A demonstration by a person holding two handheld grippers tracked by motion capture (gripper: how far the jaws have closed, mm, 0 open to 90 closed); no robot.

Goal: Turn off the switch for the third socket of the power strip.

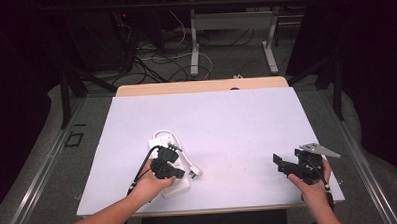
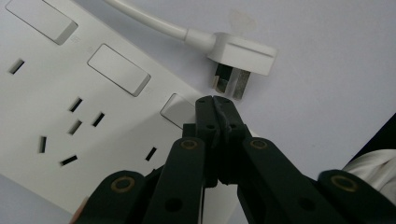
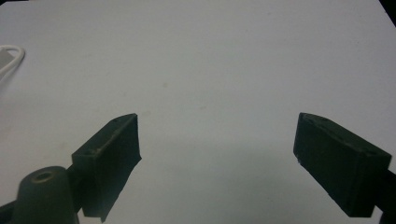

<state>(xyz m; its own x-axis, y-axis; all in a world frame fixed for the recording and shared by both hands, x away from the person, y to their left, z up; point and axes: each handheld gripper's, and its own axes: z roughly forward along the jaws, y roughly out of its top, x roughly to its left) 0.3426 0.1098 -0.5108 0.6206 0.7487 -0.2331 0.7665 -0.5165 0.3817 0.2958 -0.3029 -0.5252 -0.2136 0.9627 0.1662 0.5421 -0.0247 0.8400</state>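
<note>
Asking from the desk: what is the left hand-held gripper (image 2: 215, 103) doing?

Operator: I see its jaws pressed together with nothing between them. The tips sit over the end rocker switch (image 2: 176, 110) of the white power strip (image 2: 70, 88), close to the strip's edge. I can't tell whether they actually touch the switch.

Desk: And the right one?

Operator: My right hand-held gripper (image 3: 217, 135) is spread wide and holds nothing. It hangs over bare worktop (image 1: 237, 120) close to the near right corner, well apart from the strip.

Desk: Where does the strip lie, and which way does it run?

Operator: It's in the left half of the worktop, under my left hand. Its long axis runs from far to near, and the near end reaches close to the near edge, slanted slightly right. The sockets and switches face up.

Desk: The plug?

Operator: The white plug (image 2: 243, 58) lies flat on the worktop just beside the strip, on its right, not in any socket. In the left gripper view its prongs point towards the strip's edge and my jaw tips. Its cord (image 2: 149, 21) curves away behind it.

Desk: Room to move?

Operator: Open surface stretches between the two hand-held grippers and on to the far edge. The tight spots are the near edge and the cord looped at the strip's far end.
</note>
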